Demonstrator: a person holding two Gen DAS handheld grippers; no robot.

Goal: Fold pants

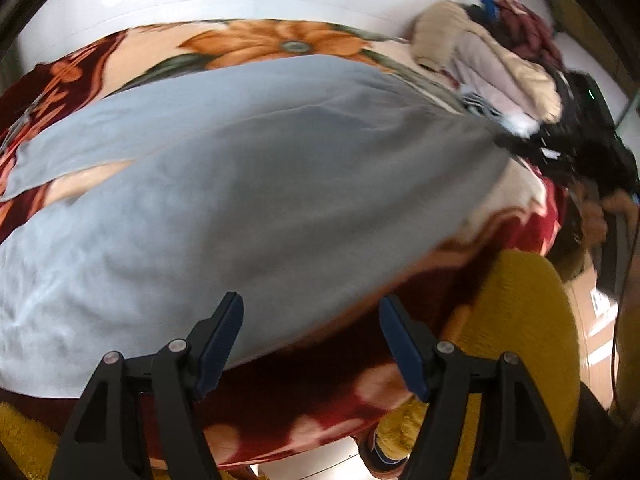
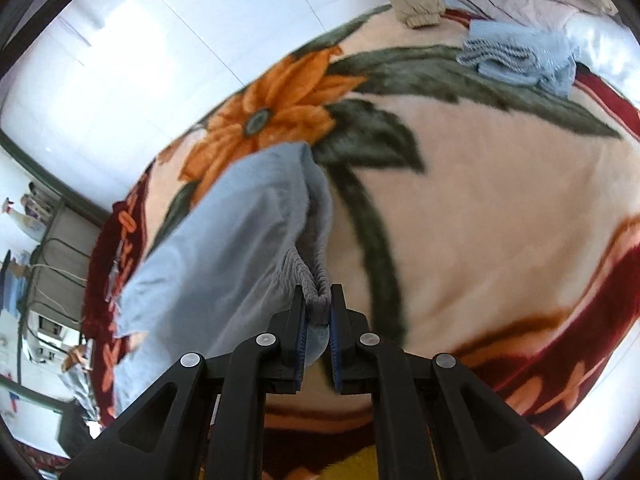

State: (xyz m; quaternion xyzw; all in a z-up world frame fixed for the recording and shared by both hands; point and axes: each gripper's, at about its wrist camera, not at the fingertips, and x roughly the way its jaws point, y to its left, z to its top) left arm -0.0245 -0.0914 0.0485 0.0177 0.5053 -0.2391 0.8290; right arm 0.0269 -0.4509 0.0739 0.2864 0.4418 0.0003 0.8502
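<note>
while the right gripper (image 2: 319, 312) pinches the gathered elastic waistband (image 2: 308, 276) of the grey pants (image 2: 224, 240) between its blue pads, the cloth hangs away from it toward the left of that view, draped over the flowered blanket (image 2: 480, 208). the pads are pressed close together with the ribbed band bunched between them, and one leg's raw hem lies near the blanket's dark red border.

in the left wrist view the pants (image 1: 224, 184) spread wide across the same blanket (image 1: 256, 42), two legs running off to the left with a sliver of blanket showing between them. the left gripper (image 1: 312, 344) hangs over the near edge of the cloth with its fingers spread wide; nothing sits between them, and the pads do not press on the fabric. the picture is blurred, so i cannot tell whether the left finger's tip brushes the cloth.

at the far end of the blanket lies a loose pile of clothes (image 1: 492, 64), beige and pale pink pieces with a dark red one behind. in the right wrist view a folded light blue knit (image 2: 516, 56) sits just beside that pile. no basket or box holding clothes shows clearly. something yellow and fuzzy (image 1: 516, 344) hangs below the blanket's near edge.
</note>
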